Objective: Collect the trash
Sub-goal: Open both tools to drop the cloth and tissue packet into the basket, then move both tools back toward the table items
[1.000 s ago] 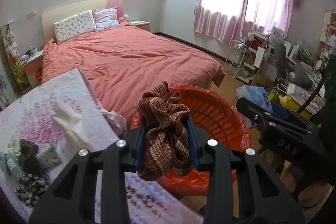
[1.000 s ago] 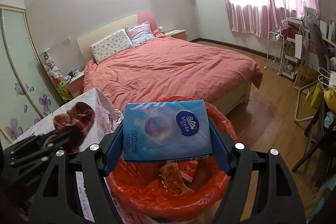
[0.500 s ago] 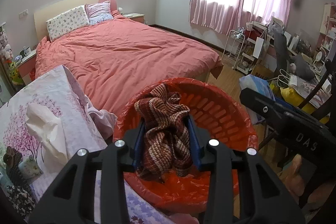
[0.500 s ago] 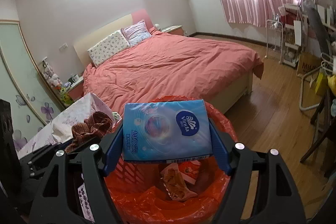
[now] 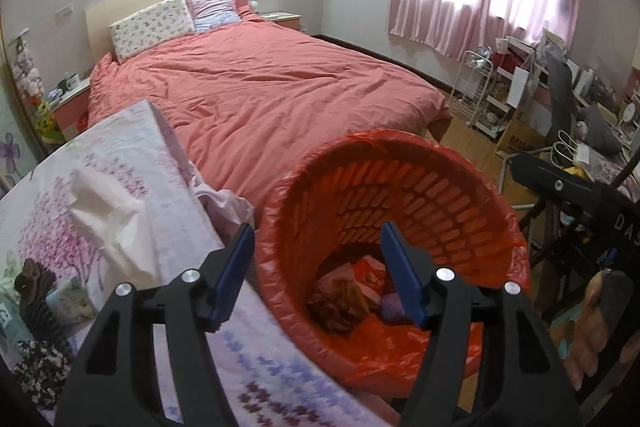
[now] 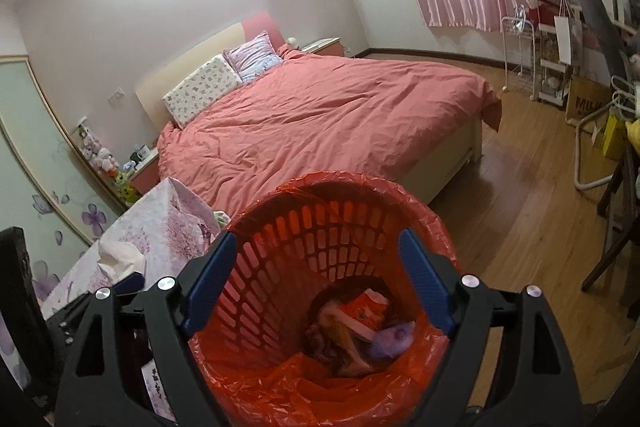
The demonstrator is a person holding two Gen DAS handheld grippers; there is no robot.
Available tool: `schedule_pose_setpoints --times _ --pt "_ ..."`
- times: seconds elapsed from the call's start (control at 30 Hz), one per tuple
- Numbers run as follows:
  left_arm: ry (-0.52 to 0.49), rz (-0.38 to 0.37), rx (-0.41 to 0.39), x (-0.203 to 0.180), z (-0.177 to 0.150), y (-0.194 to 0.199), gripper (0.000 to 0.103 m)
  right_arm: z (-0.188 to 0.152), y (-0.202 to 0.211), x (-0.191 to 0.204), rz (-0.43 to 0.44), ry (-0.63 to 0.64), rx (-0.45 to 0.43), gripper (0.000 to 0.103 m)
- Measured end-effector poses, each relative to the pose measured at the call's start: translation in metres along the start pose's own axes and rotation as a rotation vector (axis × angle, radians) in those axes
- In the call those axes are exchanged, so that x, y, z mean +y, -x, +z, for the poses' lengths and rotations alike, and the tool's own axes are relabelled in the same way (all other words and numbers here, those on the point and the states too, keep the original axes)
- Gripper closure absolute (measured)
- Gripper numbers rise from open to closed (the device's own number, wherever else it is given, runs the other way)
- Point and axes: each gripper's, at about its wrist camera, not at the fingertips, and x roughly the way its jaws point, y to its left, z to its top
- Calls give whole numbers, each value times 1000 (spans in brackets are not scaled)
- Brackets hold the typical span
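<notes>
Both loads were dropped: left gripper [image 5: 318, 259] and right gripper [image 6: 316, 267] jaws were seen opening, nothing between them, brown knitted cloth and blue tissue pack gone into the orange bin [image 5: 400, 155] at lower centre, while crumpled tissue [image 5: 108, 215] remained uncollected at left.
</notes>
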Motion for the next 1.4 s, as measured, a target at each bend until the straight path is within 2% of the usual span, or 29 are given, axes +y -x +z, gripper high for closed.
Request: schedule_pose_setpoints --times 0.2,0.4,0.67,0.9,0.97,1.13,1.3,1.4 --pt "32 36 -32 22 -4 27 35 -2 7 21 -11 65 -9 21" --pt "78 111 -55 60 -18 62 29 -10 8 52 11 118 8 21" --pt "192 279 -87 137 -51 114 18 -35 1 114 58 261 54 21" --pt "282 447 -73 209 -83 151 17 -59 -26 173 92 384 107 21" --pt "308 470 -66 226 -91 158 17 -66 -36 189 93 411 118 21" --pt "379 504 -51 268 -114 172 16 -75 -59 224 88 466 121 21" --pt "420 489 -46 289 -126 175 16 -74 -84 239 72 470 151 21" --pt "439 476 -45 295 -131 176 16 -73 -97 240 66 443 182 31"
